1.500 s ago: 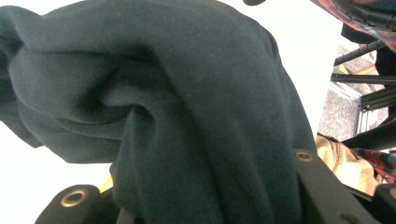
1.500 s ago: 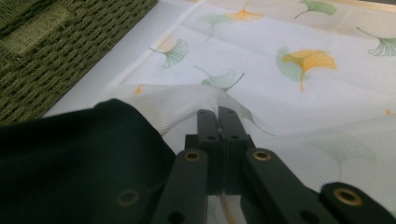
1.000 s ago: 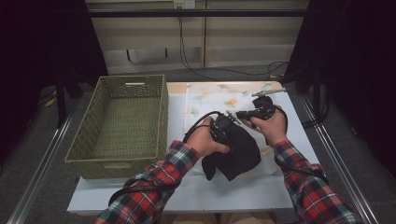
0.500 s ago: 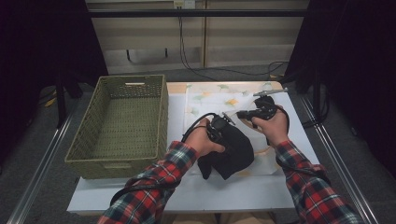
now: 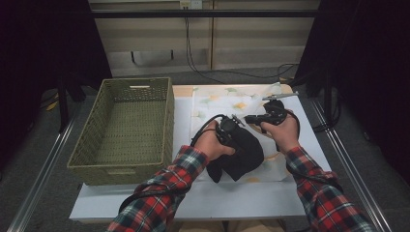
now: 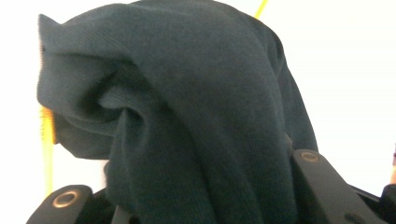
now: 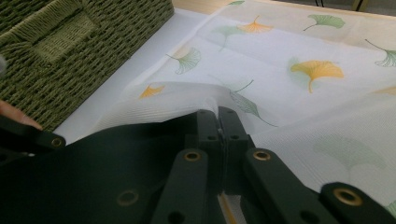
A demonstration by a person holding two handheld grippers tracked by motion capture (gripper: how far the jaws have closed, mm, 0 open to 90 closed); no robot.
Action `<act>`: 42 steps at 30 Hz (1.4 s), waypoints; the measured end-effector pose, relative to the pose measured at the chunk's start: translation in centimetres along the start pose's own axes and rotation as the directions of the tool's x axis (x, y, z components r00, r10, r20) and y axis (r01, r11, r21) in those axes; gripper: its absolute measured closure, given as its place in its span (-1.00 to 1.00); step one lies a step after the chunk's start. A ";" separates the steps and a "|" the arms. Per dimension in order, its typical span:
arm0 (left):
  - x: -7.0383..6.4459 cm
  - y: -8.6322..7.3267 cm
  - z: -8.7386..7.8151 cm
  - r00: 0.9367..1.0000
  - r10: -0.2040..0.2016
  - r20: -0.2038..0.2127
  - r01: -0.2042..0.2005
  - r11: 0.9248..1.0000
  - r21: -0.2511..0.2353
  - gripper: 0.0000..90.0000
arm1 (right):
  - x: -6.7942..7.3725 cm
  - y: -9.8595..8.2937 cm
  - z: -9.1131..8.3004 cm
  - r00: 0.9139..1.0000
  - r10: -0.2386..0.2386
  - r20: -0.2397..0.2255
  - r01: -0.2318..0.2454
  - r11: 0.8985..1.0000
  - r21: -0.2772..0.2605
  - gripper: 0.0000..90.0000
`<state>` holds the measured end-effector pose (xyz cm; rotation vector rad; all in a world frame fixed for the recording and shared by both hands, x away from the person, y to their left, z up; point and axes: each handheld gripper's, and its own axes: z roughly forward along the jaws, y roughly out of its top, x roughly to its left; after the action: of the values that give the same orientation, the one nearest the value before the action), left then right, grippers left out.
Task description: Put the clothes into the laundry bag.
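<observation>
Dark cloth (image 5: 240,153) is shown bunched and lifted above the leaf-print sheet (image 5: 227,99), beside the basket (image 5: 126,126). The left gripper (image 5: 232,128) is draped by it; in the left gripper view, cloth (image 6: 187,116) hangs over and between the jaws, apparently pinched. The right gripper (image 5: 254,117) is seen with jaws pressed together on a thin edge of cloth (image 7: 107,163). Pickup is judged done; nothing has yet been placed in the basket.

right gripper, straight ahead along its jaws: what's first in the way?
Probably the leaf-print cloth: the right gripper has its jaws shut on a fold of it, and more cloth lies flat just beyond. The wicker basket sits off to the side, likely out of line; depth is hard to judge.
</observation>
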<state>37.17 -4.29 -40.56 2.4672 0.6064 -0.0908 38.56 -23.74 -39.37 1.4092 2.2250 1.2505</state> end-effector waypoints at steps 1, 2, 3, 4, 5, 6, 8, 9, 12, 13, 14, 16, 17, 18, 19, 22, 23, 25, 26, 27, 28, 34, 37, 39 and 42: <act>0.1 -0.1 0.1 1.000 -0.018 -0.001 0.018 1.000 -0.009 0.36 | 0.0 0.0 0.0 1.000 -0.002 0.001 0.002 1.000 0.001 0.99; 0.3 -0.2 0.2 1.000 -0.023 0.000 0.023 1.000 -0.007 0.34 | 0.0 -0.1 -0.1 1.000 -0.002 -0.001 0.002 1.000 0.000 0.99; 0.5 -0.3 0.3 1.000 -0.028 0.001 0.028 1.000 -0.003 0.32 | 0.0 -0.1 -0.1 1.000 -0.002 -0.002 0.002 1.000 0.000 0.99; 0.5 -0.4 0.4 0.999 -0.032 -0.008 0.032 0.999 0.000 0.30 | 0.0 -0.1 -0.1 1.000 -0.004 -0.003 0.004 1.000 0.001 0.99; 0.6 -0.5 0.4 0.999 -0.037 -0.011 0.037 0.999 0.007 0.28 | 0.0 -0.2 -0.1 1.000 -0.003 -0.004 0.003 1.000 0.002 0.99; 0.7 -0.6 0.6 0.999 -0.039 -0.016 0.039 0.999 -0.004 0.26 | 0.0 -0.2 -0.1 1.000 -0.005 -0.006 0.005 1.000 0.004 0.99; 0.9 -0.7 0.6 0.998 -0.064 -0.016 0.063 0.998 -0.004 0.23 | 0.1 -0.3 0.0 1.000 -0.008 -0.007 0.008 1.000 0.007 0.99; 1.0 -0.8 0.8 0.996 -0.087 -0.018 0.087 0.996 -0.006 0.17 | 0.1 -0.3 0.0 1.000 -0.007 -0.006 0.007 1.000 0.005 0.99; 1.2 -1.2 0.9 0.997 -0.074 -0.034 0.074 0.997 0.019 0.07 | 0.2 -0.5 0.0 1.000 -0.010 -0.009 0.010 1.000 0.009 0.99; 1.2 -1.3 1.0 0.996 -0.084 -0.036 0.085 0.996 0.034 0.00 | 0.1 -0.6 0.1 1.000 -0.015 -0.012 0.015 1.000 0.010 0.99; 1.2 -1.5 1.2 0.993 -0.111 -0.033 0.112 0.993 0.037 -0.11 | 0.2 -0.6 0.1 1.000 -0.012 -0.011 0.012 1.000 0.012 0.99; 1.4 -1.8 1.2 0.991 -0.134 -0.018 0.135 0.990 0.047 -0.16 | 0.2 -0.7 0.1 1.000 -0.013 -0.011 0.013 1.000 0.015 0.99; 1.5 -1.9 1.2 0.989 -0.146 -0.018 0.147 0.988 0.049 -0.19 | 0.2 -0.8 0.1 1.000 -0.014 -0.012 0.014 1.000 0.013 1.00; 1.5 -2.0 1.1 0.987 -0.162 -0.019 0.163 0.985 0.052 -0.23 | 0.2 -0.8 0.1 1.000 -0.012 -0.013 0.012 1.000 0.015 1.00; 1.5 -2.1 1.0 0.984 -0.176 -0.016 0.176 0.983 0.052 -0.25 | 0.2 -0.8 0.1 1.000 -0.013 -0.014 0.013 1.000 0.017 0.99; 1.6 -2.2 0.8 0.979 -0.203 -0.014 0.203 0.977 0.056 -0.31 | 0.2 -0.9 0.1 1.000 -0.015 -0.015 0.016 1.000 0.016 1.00; 1.6 -2.2 0.6 0.979 -0.204 -0.011 0.204 0.977 0.060 -0.33 | 0.2 -1.0 0.1 1.000 -0.011 -0.018 0.011 1.000 0.015 0.99; 1.5 -2.3 0.5 0.973 -0.230 -0.003 0.230 0.971 0.065 -0.21 | 0.2 -1.1 0.1 1.000 -0.014 -0.018 0.014 1.000 0.015 0.99; 1.4 -2.3 0.4 0.974 -0.228 -0.009 0.228 0.971 0.065 -0.16 | 0.2 -1.1 0.1 1.000 -0.013 -0.017 0.013 1.000 0.017 0.99; 1.3 -2.4 0.4 0.974 -0.227 -0.003 0.226 0.971 0.075 -0.08 | 0.2 -1.1 0.2 1.000 -0.014 -0.020 0.015 1.000 0.015 0.99; 1.2 -2.4 0.5 0.970 -0.241 0.010 0.239 0.968 0.079 0.07 | 0.2 -1.2 0.2 1.000 -0.014 -0.023 0.014 1.000 0.014 0.99; 0.8 -2.3 0.8 0.959 -0.282 -0.015 0.282 0.955 0.089 0.47 | 0.3 -1.0 0.2 1.000 -0.016 -0.027 0.017 1.000 0.016 0.99; 0.6 -1.9 0.5 0.960 -0.279 -0.035 0.281 0.957 0.071 0.54 | 0.3 -0.9 0.2 0.999 -0.024 -0.033 0.025 1.000 0.013 0.99; 0.7 -1.8 0.3 0.959 -0.281 -0.035 0.283 0.958 0.049 0.55 | 0.3 -0.8 0.2 0.999 -0.025 -0.037 0.025 1.000 0.010 0.99; 0.9 -1.5 0.0 0.958 -0.283 -0.053 0.283 0.959 0.004 0.56 | 0.4 -0.7 0.2 0.999 -0.012 -0.051 0.012 1.000 0.008 0.99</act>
<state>37.26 -2.80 -41.52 2.3845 0.9825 -0.1430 38.08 -23.40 -39.91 1.3793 2.2710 1.2893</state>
